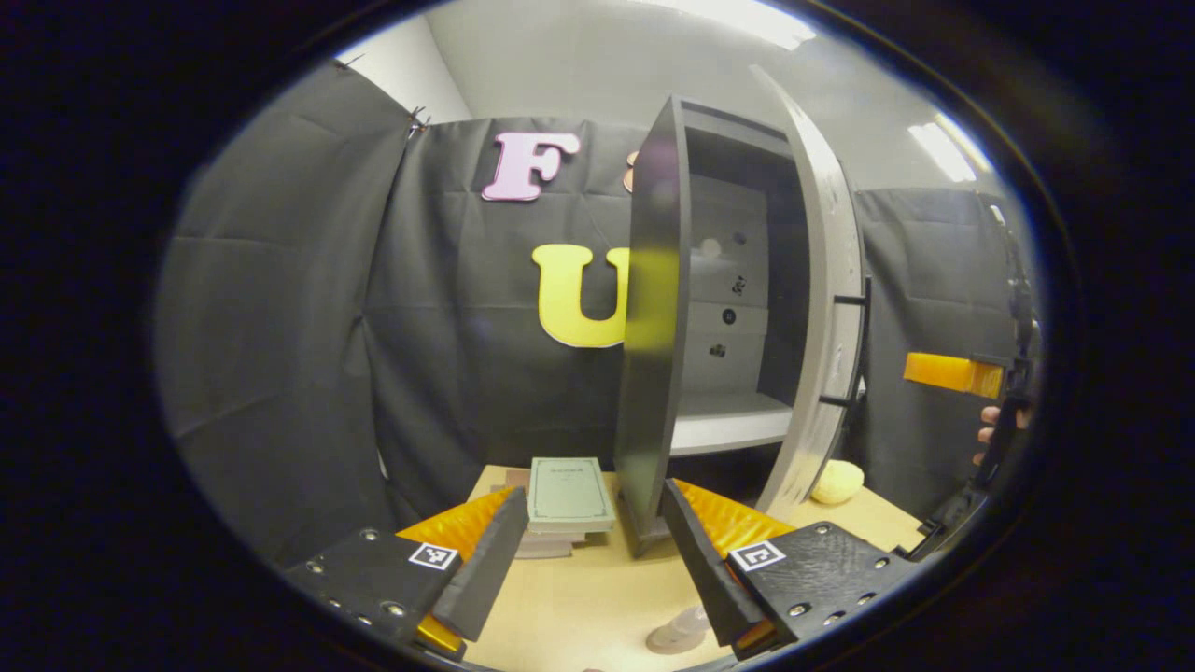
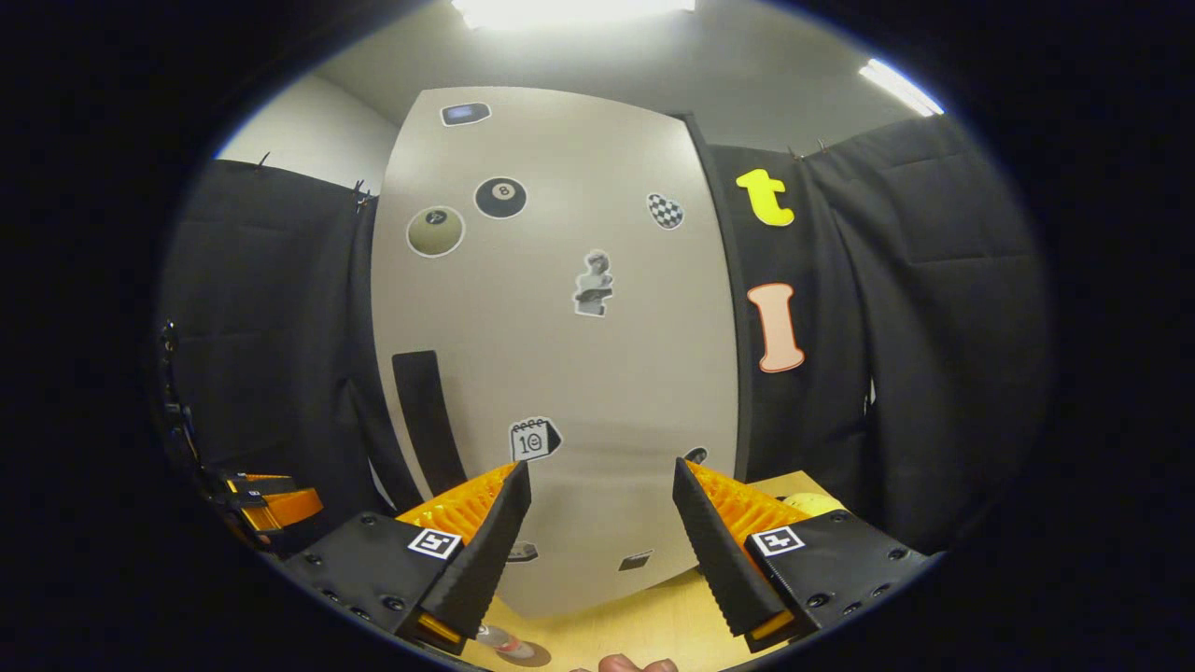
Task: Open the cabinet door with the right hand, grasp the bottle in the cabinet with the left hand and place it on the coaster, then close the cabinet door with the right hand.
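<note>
Grey cabinet door (image 2: 560, 355) stands ajar — I read closing as the step in hand. Both claws gape empty; bottle (image 1: 680, 632) sits at the worktop's near edge. Next: right claw (image 2: 602, 523) pushes door shut.

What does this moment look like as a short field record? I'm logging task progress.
cabinet door: open, swung wide
cabinet shelf: no bottle seen on it
bottle: on the table, below the left gripper
left gripper: open, holding nothing
right gripper: open, facing the door's stickered front
books: stacked left of cabinet
</note>
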{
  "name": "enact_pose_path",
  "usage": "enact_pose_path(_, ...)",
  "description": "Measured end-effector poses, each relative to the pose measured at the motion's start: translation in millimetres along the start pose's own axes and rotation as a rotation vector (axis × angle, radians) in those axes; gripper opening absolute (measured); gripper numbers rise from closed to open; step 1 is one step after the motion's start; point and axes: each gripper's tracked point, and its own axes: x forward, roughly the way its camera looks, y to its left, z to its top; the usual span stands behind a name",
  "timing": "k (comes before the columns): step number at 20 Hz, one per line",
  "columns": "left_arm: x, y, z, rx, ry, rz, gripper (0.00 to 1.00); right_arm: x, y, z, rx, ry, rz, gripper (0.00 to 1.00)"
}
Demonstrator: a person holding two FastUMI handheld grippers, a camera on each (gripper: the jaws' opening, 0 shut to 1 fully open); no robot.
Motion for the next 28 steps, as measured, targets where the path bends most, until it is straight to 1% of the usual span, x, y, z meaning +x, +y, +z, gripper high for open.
enact_pose_path(3,-7.7,-23.3,11.5,0.005,-0.033,0.019,0.87,-5.9,-43.6,7.7,0.014,-0.027,-0.05,0.98)
enact_pose_path(7,-24.4,-55.9,22.8,0.029,-0.072,0.098,0.87,-5.2,-100.9,4.3,0.021,0.004,-0.05,0.98)
enact_pose_path(10,-30.7,-84.7,17.1,0.038,-0.071,0.151,0.87,-11.9,-141.3,3.3,0.019,0.011,-0.047,0.98)
enact_pose_path(12,-35.2,-104.1,14.4,0.036,-0.073,0.171,0.88,-13.0,-166.8,6.9,0.003,-0.005,-0.045,0.98)
enact_pose_path(13,-36.2,-114.8,13.9,0.023,-0.082,0.175,0.89,-12.9,-178.3,8.3,-0.006,-0.011,-0.042,0.98)
enact_pose_path(14,-39.1,-124.3,16.9,0.006,-0.096,0.177,0.89,-13.2,-187.3,8.4,-0.011,-0.016,-0.033,0.98)
enact_pose_path(16,-46.0,-139.5,24.2,-0.018,-0.12,0.165,0.87,-14.3,-201.2,10.9,0.001,-0.034,-0.003,0.98)
enact_pose_path(17,-49.6,-142.0,28.5,-0.012,-0.135,0.172,0.89,-14.1,-207.6,12.7,0.006,-0.04,0.003,0.98)
enact_pose_path(18,-53.0,-143.1,33.5,0.001,-0.151,0.178,0.87,-14.1,-209.2,12.6,0.007,-0.039,0.008,0.98)
enact_pose_path(19,-55.9,-144.4,37.8,0.014,-0.159,0.184,0.87,-14.6,-214.2,12.6,0.006,-0.034,0.006,0.98)
enact_pose_path(20,-57.4,-143.0,42.9,0.026,-0.171,0.191,0.92,-17.1,-217.6,13.9,0.002,-0.037,0.007,0.98)
enact_pose_path(22,-56.2,-143.5,52.4,0.03,-0.189,0.191,0.87,-18.0,-219.7,23.0,-0.018,-0.074,0.016,0.98)
enact_pose_path(23,-57.3,-143.8,54.6,0.023,-0.2,0.188,0.87,-15.8,-220.9,25.1,-0.033,-0.085,0.016,0.98)
enact_pose_path(25,-59.6,-146.1,62.2,0.004,-0.221,0.173,0.87,-13.0,-223.5,21.3,-0.042,-0.078,0.014,0.98)
enact_pose_path(28,-60.8,-148.2,67.9,0.005,-0.23,0.161,0.87,-13.4,-222.2,13.4,-0.019,-0.048,0.014,0.98)
